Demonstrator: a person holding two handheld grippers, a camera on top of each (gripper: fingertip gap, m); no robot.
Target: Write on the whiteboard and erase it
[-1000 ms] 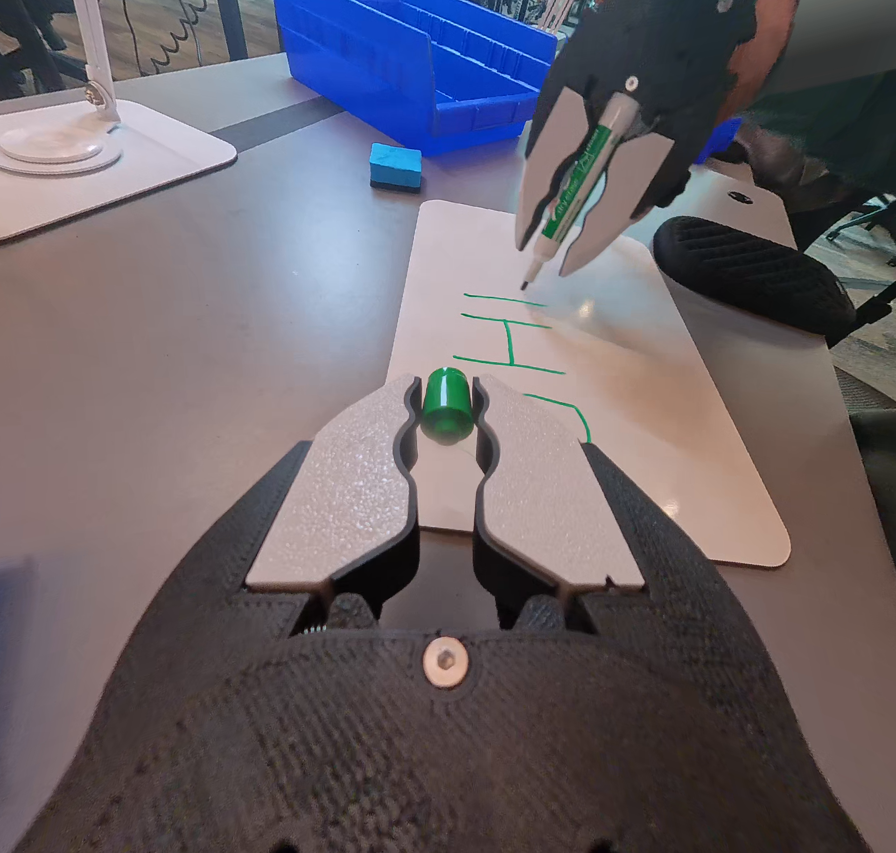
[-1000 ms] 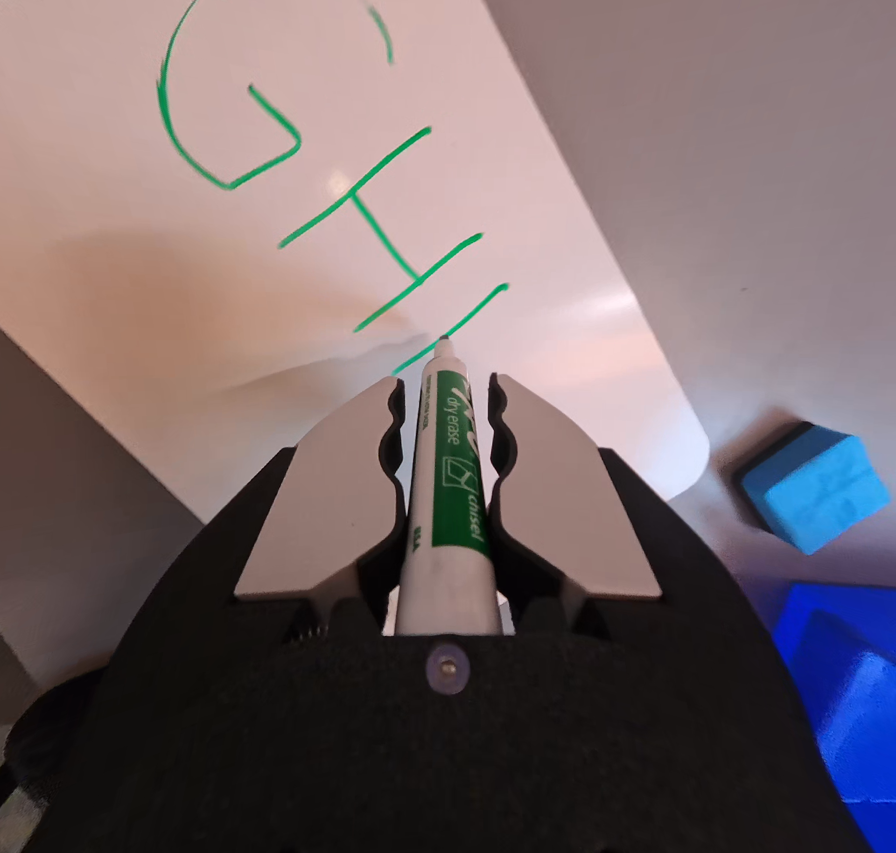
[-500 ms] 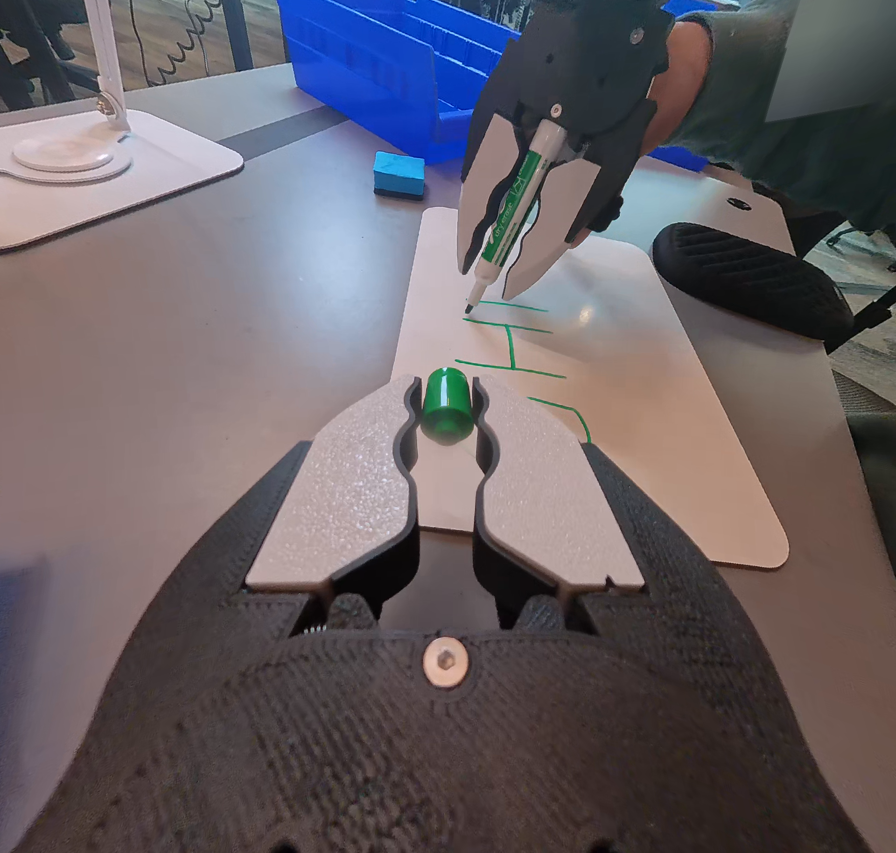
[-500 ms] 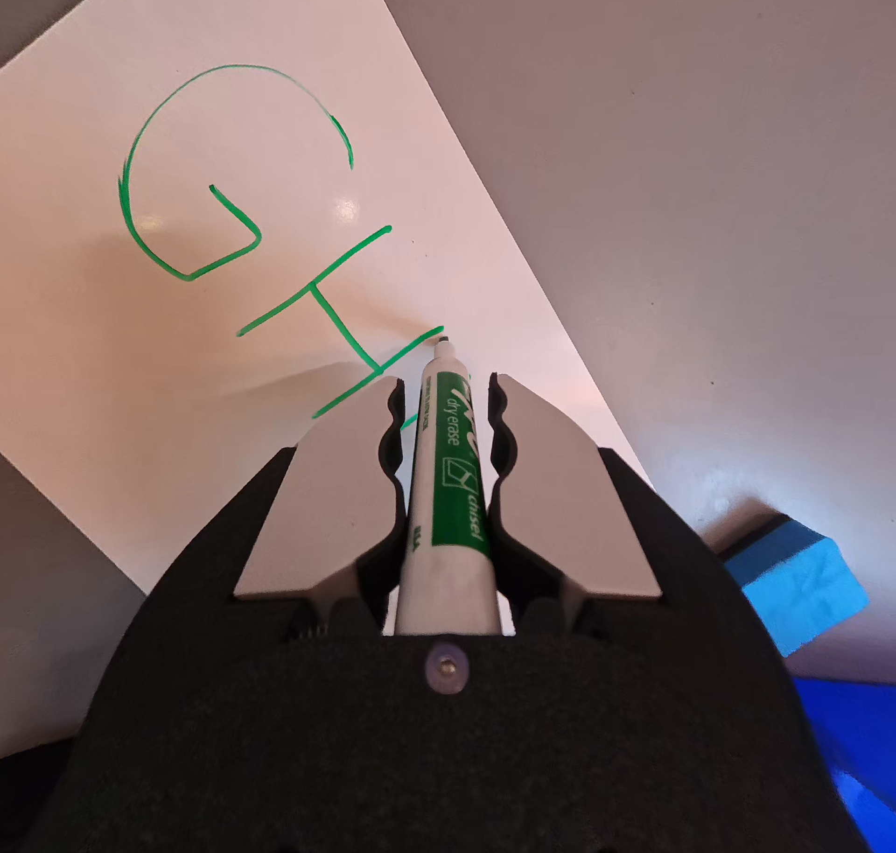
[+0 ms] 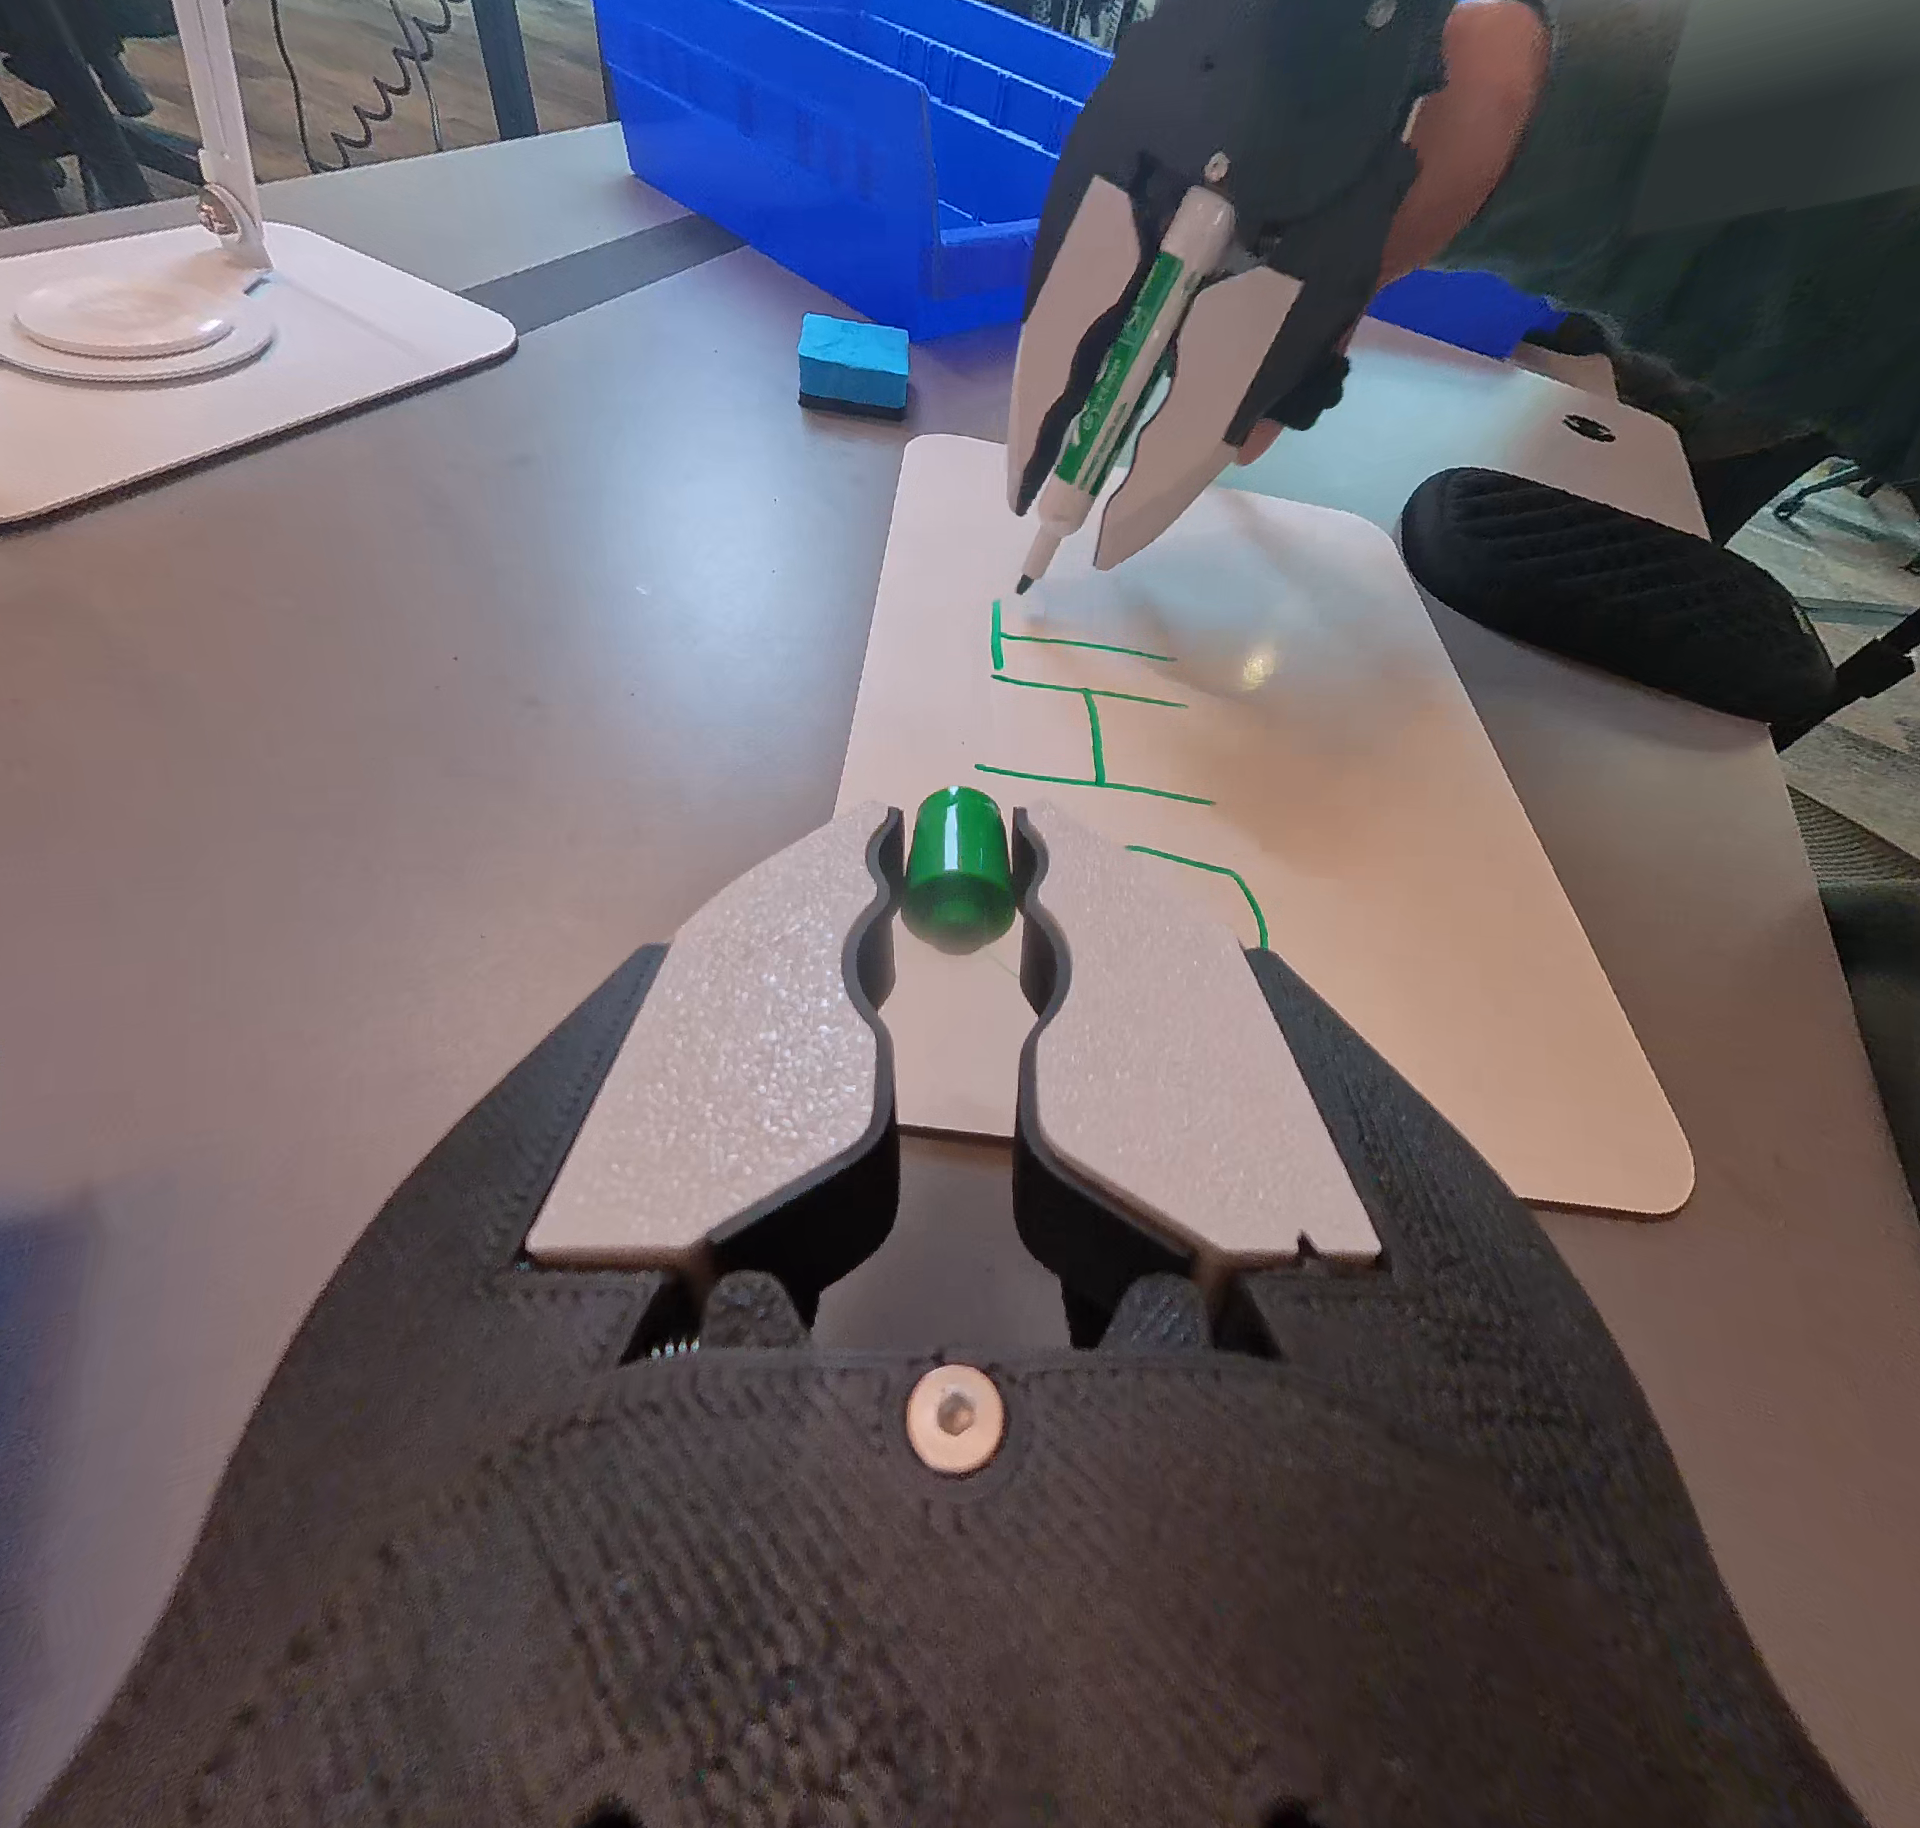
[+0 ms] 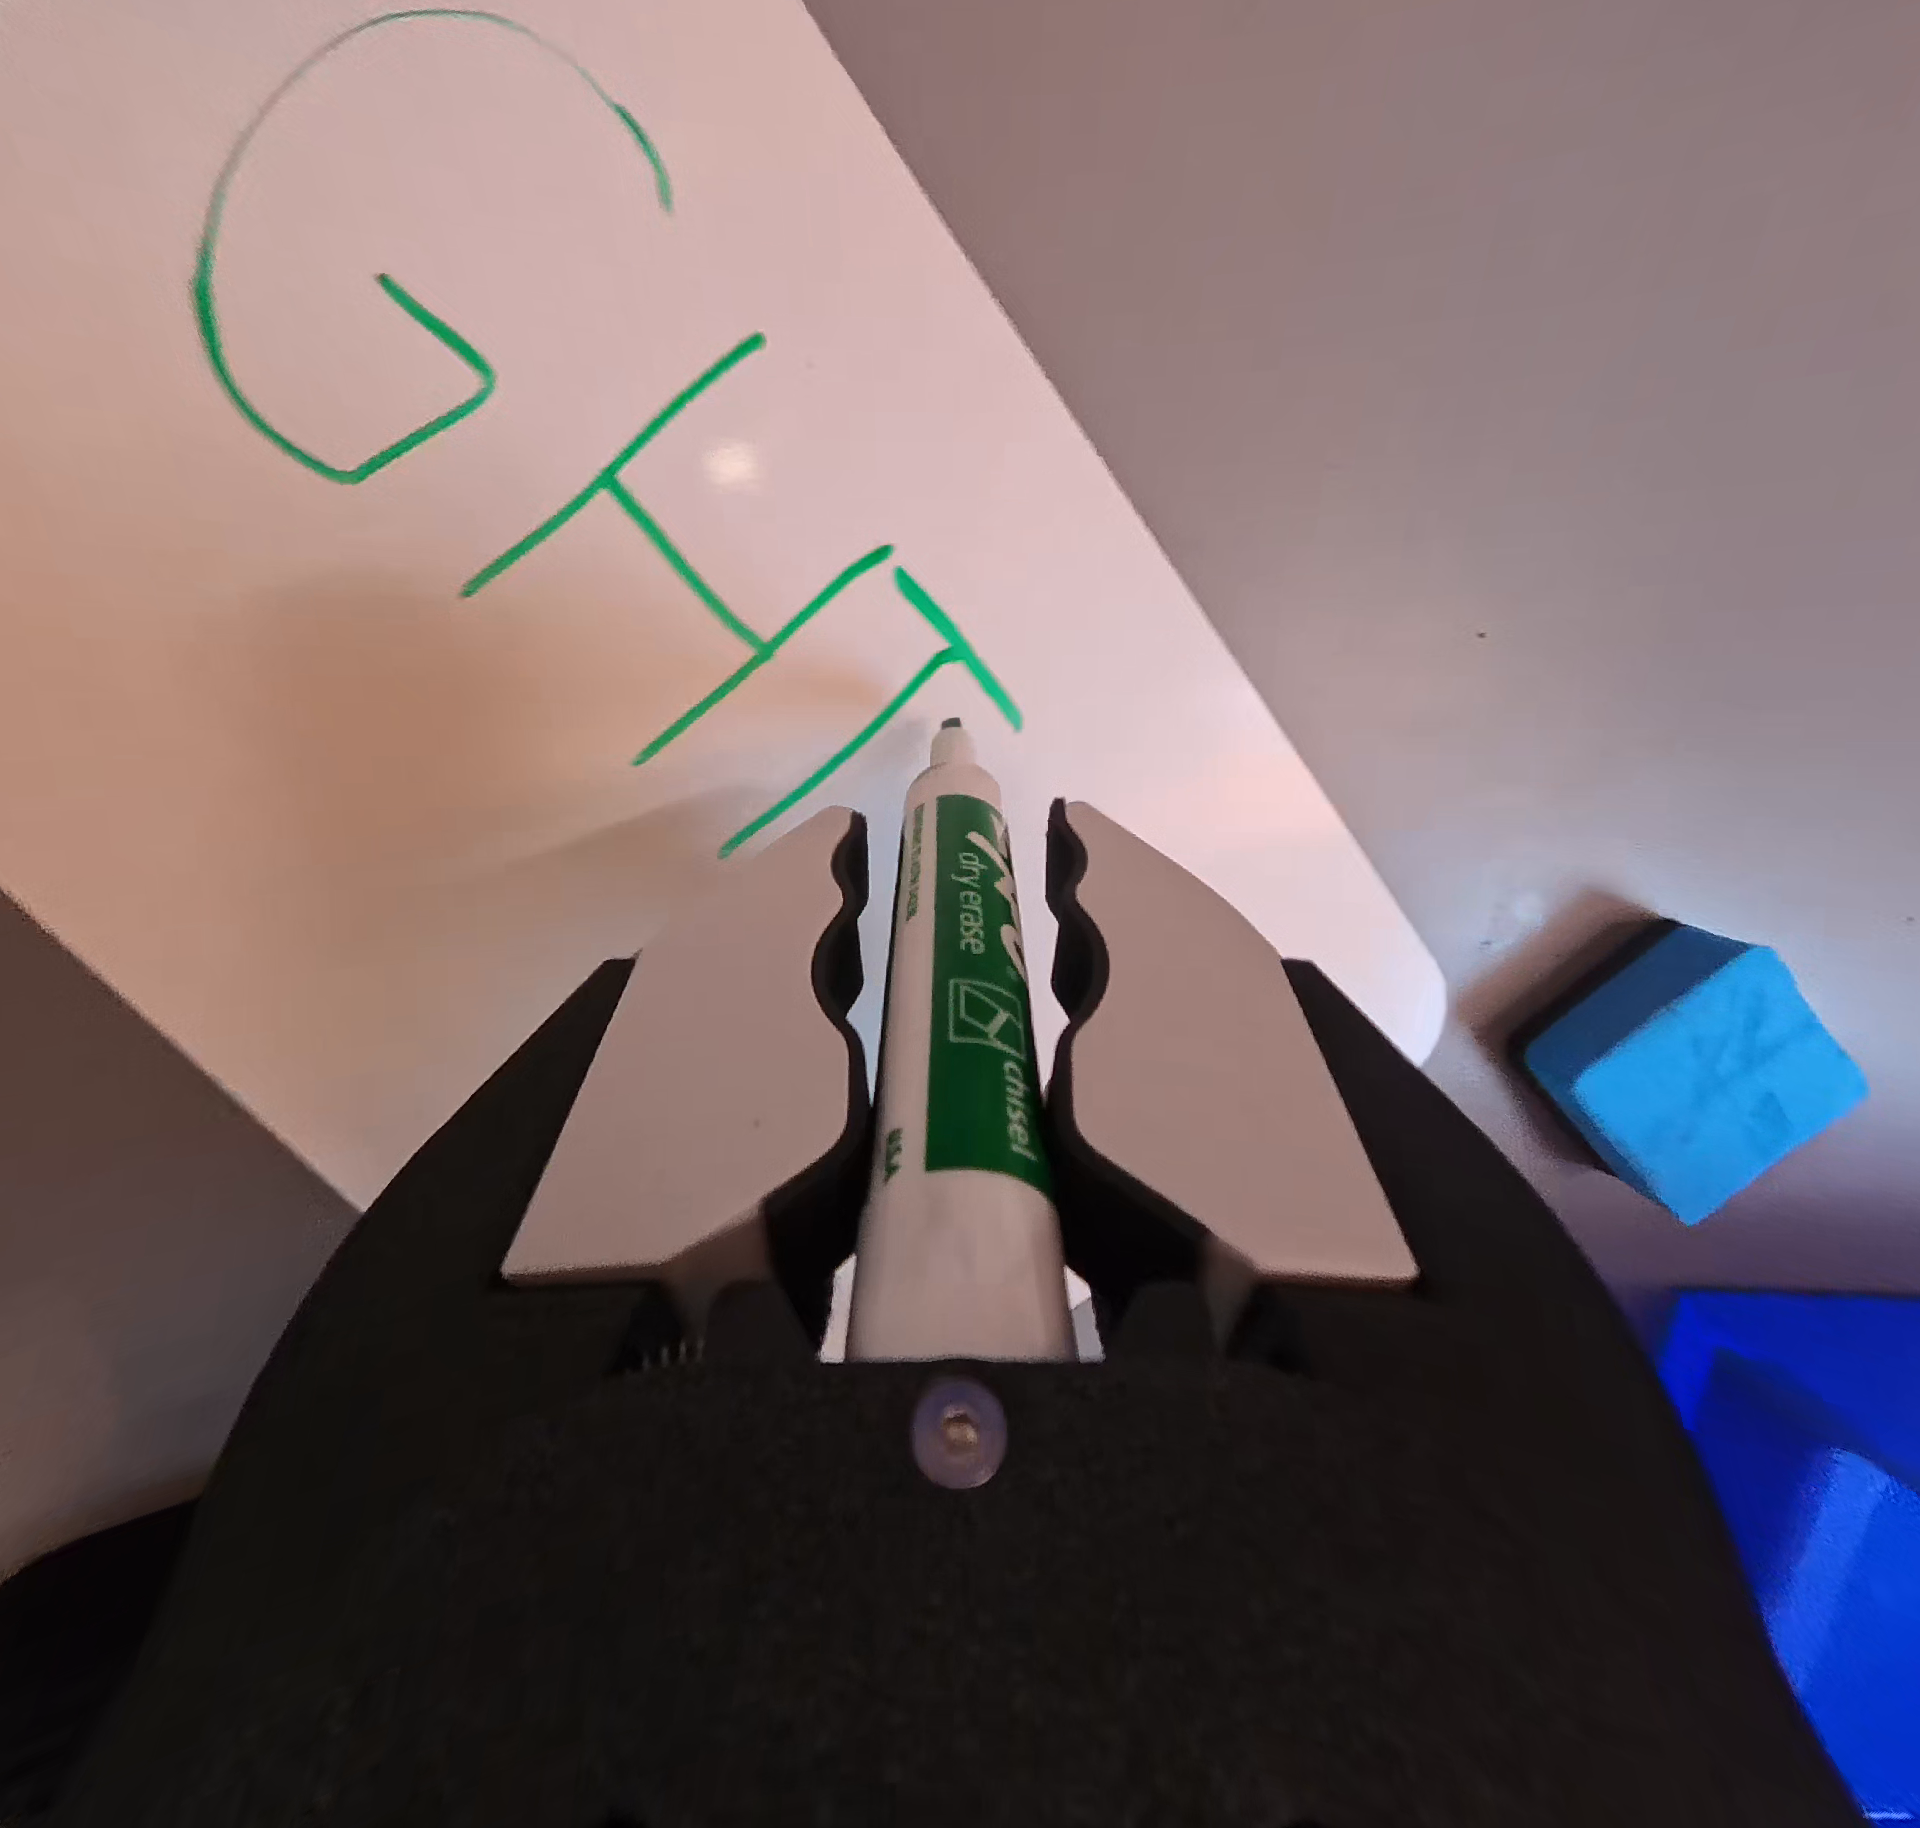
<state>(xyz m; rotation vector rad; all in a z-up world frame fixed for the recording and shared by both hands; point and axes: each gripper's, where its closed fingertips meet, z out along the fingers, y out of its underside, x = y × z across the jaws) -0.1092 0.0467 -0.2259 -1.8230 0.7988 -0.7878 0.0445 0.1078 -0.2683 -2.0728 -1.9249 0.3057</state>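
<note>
Gripping a green marker [image 6: 961, 1030], the right gripper [image 6: 956, 822] has its fingers clamped on the barrel, nib pointing down at the whiteboard [image 6: 312, 687]. Whether the nib touches the surface or hangs just above it is hard to tell in either view. The marker carries a green label with white print, partly hidden by the fingers. Green handwriting [image 6: 582, 428] runs across the board; its last stroke disappears behind the right gripper's left finger.

The left gripper [image 5: 957, 879] is clamped on the green cap [image 5: 957, 879] over the board's near end. Its body covers the near left corner of the board and part of the first green stroke.

The whiteboard lies flat on the grey table [image 5: 416, 739], close to the right edge. A blue eraser [image 5: 853, 366] sits on the table just beyond the board's far left corner, apart from it. Behind it stands a blue bin [image 5: 831, 137], cut off at the top. A white lamp base [image 5: 135, 324] rests at the far left edge, its stem cut off. A black pad [image 5: 1600, 583] lies at the table's right edge, beside the board.
</note>
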